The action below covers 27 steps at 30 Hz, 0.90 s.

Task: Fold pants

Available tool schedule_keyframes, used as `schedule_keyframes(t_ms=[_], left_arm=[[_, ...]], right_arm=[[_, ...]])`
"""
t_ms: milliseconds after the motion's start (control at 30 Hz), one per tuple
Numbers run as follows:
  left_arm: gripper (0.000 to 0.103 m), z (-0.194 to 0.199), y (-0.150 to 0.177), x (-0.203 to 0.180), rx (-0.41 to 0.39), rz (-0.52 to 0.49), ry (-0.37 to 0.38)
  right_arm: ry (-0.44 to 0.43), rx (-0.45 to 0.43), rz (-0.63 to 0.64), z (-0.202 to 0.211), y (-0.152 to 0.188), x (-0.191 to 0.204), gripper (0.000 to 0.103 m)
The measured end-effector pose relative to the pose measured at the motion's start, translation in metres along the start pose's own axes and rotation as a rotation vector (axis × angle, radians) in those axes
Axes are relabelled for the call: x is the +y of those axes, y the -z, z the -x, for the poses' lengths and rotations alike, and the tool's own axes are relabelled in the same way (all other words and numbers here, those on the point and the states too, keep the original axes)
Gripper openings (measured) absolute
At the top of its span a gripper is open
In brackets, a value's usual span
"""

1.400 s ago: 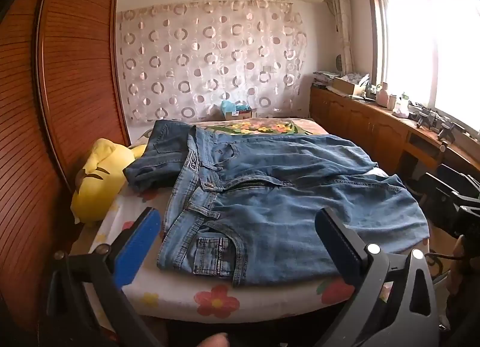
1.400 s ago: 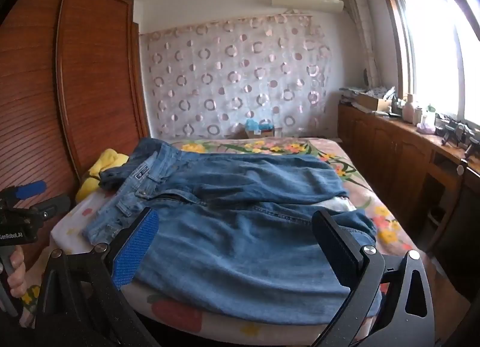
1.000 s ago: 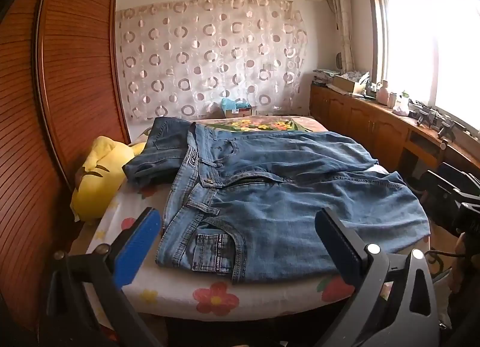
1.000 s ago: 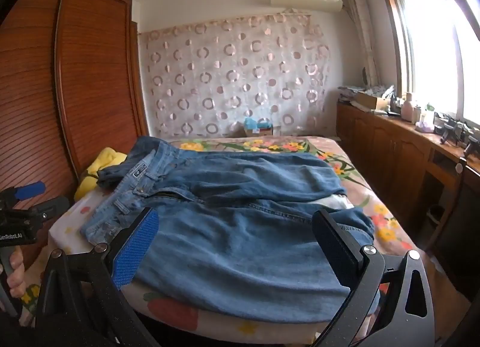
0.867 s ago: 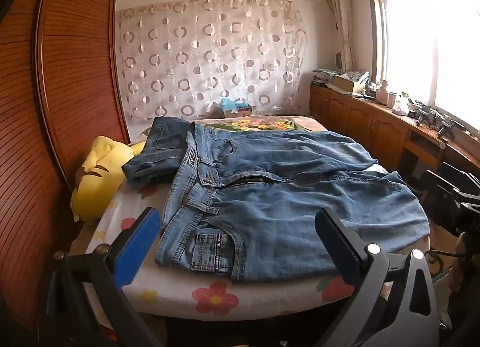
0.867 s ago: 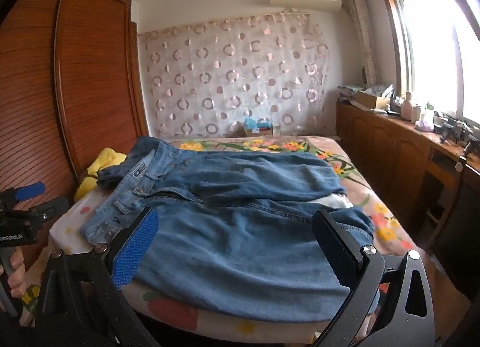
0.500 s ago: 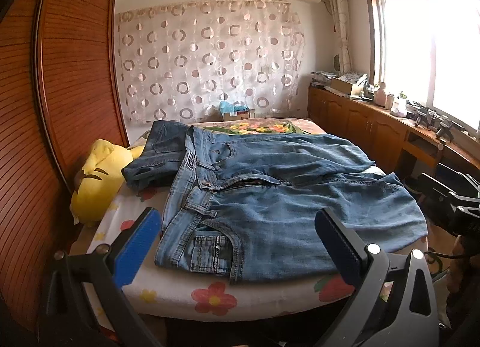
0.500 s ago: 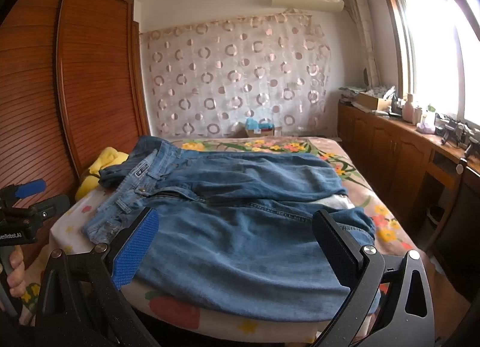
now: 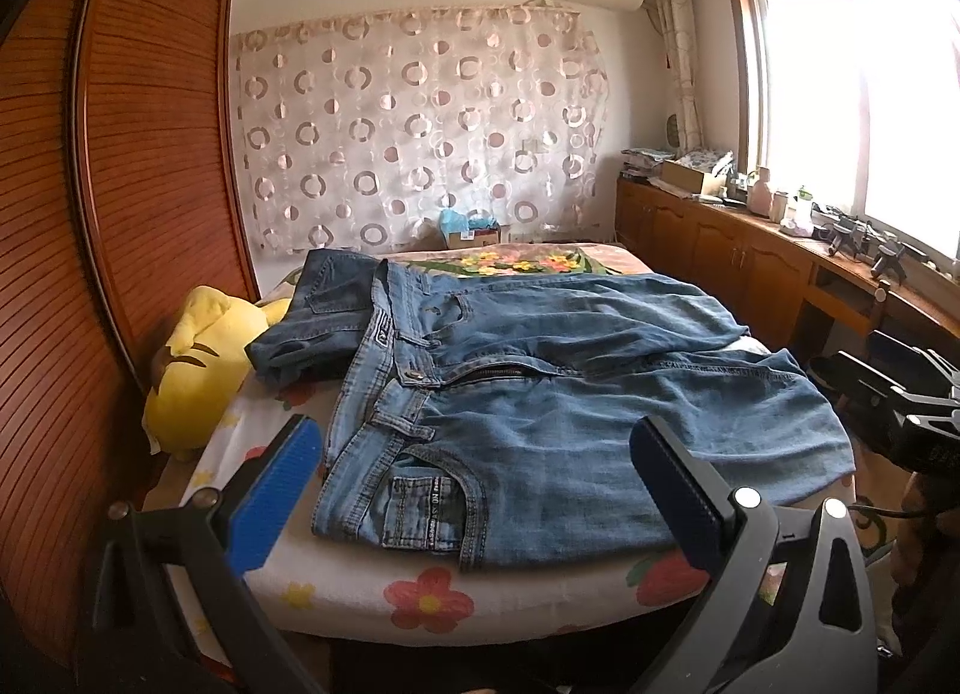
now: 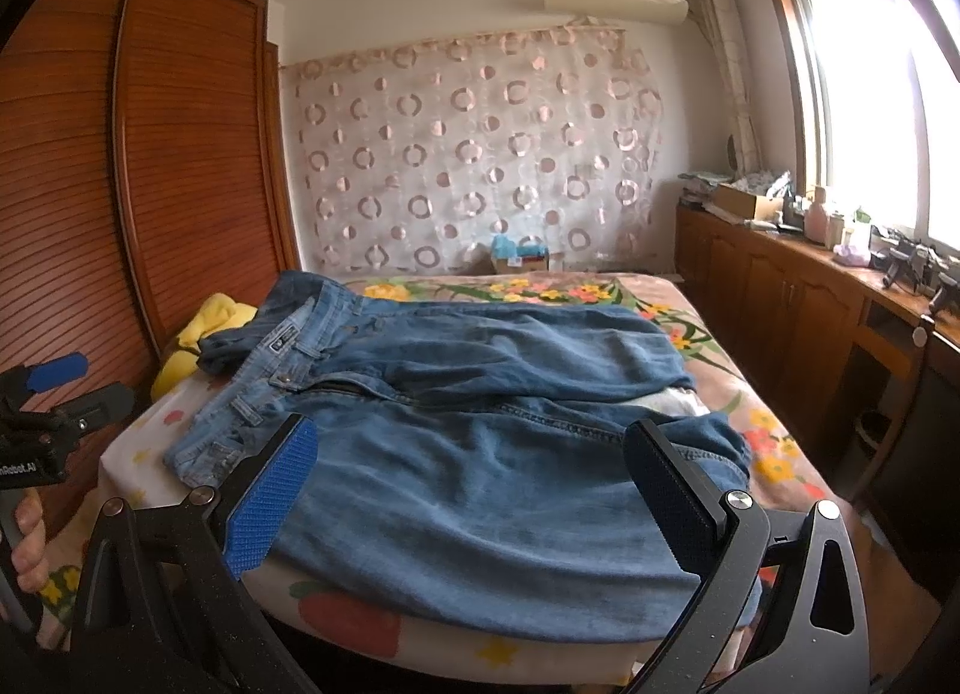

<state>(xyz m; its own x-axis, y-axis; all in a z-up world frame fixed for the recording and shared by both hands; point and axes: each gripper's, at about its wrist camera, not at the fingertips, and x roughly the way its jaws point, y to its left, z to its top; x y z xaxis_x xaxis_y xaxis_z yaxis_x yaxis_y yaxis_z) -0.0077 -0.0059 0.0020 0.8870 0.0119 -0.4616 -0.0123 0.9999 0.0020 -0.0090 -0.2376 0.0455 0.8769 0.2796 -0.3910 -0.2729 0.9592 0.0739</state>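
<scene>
A pair of light blue jeans lies spread flat on the flowered bed, waistband to the left and legs running right; it also shows in the right wrist view. My left gripper is open and empty, held off the bed's front edge near the front pocket. My right gripper is open and empty, held off the front edge over the near leg. The left gripper also shows in the right wrist view at far left.
A darker folded pair of jeans lies behind the waistband. A yellow plush toy sits at the bed's left. A wooden wardrobe stands left. Wooden cabinets with clutter run along the right under the window.
Both grippers have drifted only slightly; the view shifts a little. The jeans have not moved and both grippers stay open.
</scene>
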Motion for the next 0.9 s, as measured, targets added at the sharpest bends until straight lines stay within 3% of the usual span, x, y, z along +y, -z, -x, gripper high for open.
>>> schedule_keyframes(t_ms=[900], left_arm=[[0.103, 0.0024, -0.0002, -0.0035, -0.005, -0.004, -0.002]], right_arm=[[-0.006, -0.005, 0.007, -0.0020, -0.0079, 0.0065, 0.103]])
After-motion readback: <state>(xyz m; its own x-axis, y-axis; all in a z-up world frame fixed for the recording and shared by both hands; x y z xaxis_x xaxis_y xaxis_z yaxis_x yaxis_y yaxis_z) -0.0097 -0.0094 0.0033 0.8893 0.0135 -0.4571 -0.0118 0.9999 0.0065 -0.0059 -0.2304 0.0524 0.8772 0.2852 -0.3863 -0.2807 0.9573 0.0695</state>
